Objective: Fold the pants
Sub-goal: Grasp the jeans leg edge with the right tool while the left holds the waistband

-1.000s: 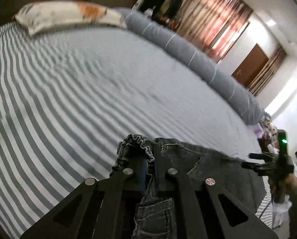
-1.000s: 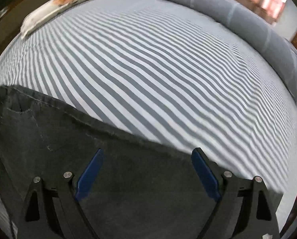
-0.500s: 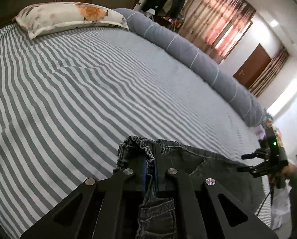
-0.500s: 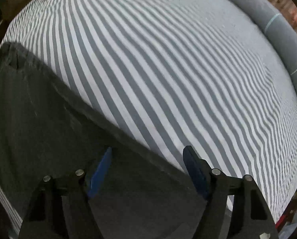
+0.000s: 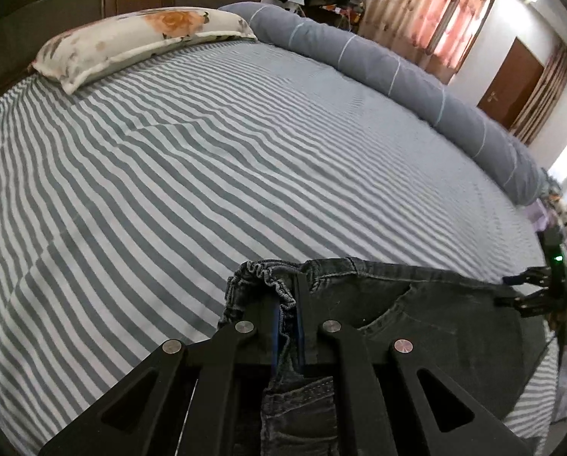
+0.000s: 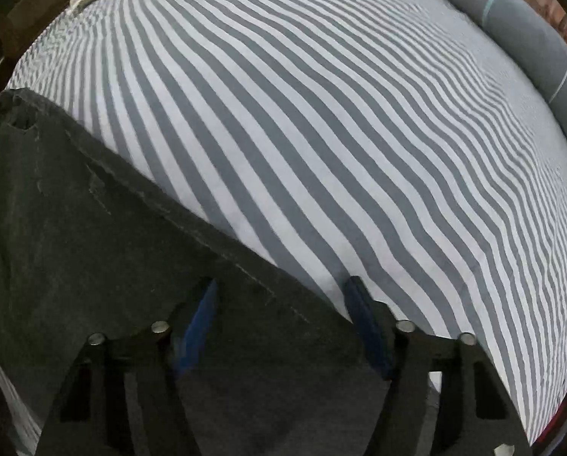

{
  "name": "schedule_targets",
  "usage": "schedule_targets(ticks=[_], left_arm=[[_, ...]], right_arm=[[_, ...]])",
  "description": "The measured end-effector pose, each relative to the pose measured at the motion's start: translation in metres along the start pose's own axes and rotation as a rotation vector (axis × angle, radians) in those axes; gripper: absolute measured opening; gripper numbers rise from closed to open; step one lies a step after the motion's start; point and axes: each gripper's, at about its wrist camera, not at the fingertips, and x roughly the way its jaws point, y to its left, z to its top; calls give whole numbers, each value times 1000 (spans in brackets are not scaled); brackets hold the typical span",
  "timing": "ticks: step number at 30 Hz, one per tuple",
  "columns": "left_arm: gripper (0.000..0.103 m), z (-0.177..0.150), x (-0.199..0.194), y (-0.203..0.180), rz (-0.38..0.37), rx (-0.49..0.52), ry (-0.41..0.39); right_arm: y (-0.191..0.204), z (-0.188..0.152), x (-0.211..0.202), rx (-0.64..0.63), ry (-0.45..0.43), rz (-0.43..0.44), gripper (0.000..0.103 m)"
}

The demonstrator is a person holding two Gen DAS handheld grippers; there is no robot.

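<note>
Lower over the striped bed (image 6: 321, 133), right hand-held gripper (image 6: 283, 304) narrows astride pants (image 6: 93, 247); left hand-held gripper (image 5: 288, 296) clamps their waistband.

I find no text, label, brand, number or sign that I can read in either wrist view.
</note>
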Motion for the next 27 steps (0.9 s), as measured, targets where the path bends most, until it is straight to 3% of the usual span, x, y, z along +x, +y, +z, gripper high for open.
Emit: schedule_targets(ticks=[3, 5, 8, 12, 15, 19, 27], left_arm=[[8, 1, 2, -3, 32, -3, 25], [8, 4, 3, -6, 47, -4, 63], [8, 11, 0, -22, 90, 97, 114], [8, 18, -5, -35, 118, 189, 165], [8, 19, -5, -36, 138, 192, 218], [8, 20, -9, -37, 116, 226, 212], [7, 24, -11, -9, -66, 185, 226]], right_arm=[[7, -10, -7, -14, -18, -23, 42], [10, -13, -11, -23, -15, -40, 24], [17, -20, -20, -33, 3, -77, 11], [34, -22, -25, -28, 5, -116, 8], [57, -27, -39, 1, -7, -132, 6], [62, -42, -63, 53, -43, -127, 5], [102, -90, -119, 181, -138, -143, 4]])
